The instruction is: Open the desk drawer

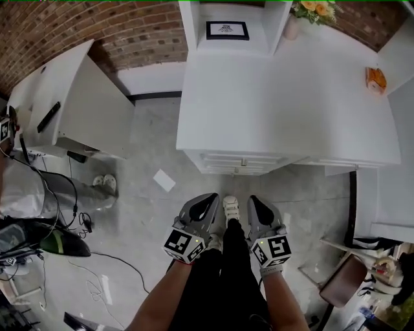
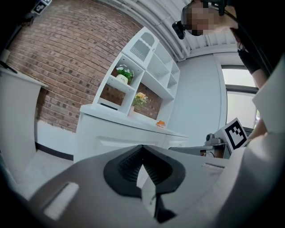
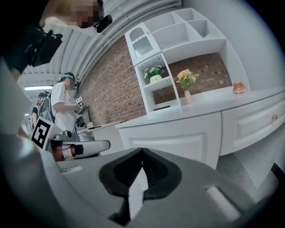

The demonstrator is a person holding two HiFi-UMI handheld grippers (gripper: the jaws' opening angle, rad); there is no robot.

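The person is standing facing the desk (image 1: 284, 103), holding both grippers low by the legs; neither one is reaching the desk. The left gripper (image 1: 206, 205) is pointing forward beside the left knee, its jaws meeting at the tips with nothing caught between them; the right gripper (image 1: 259, 208) is sitting just beside it on the other side, jaws likewise pressed together at the tips and holding nothing. A white shoe (image 1: 230, 207) is showing between the two.

The drawer (image 1: 242, 160) is sitting in the middle of the desk front, looking flush with the panels on either side; it is lying ahead of both grippers and well apart from them, with bare floor between.

On the desk top, an orange thing (image 1: 375, 79) is resting near the right end; a vase of flowers (image 1: 315, 8) is standing at the back by the shelf unit, and a framed picture (image 1: 227, 30) is leaning inside the lower shelf. A white cabinet (image 1: 84, 103) is standing to the left against the brick wall (image 1: 142, 32); a sheet of paper (image 1: 164, 180) is lying on the floor between it and the desk. Cables (image 1: 58, 200) are trailing across the floor at the far left. Another person (image 3: 62, 107) is standing off in the background by the brick wall.
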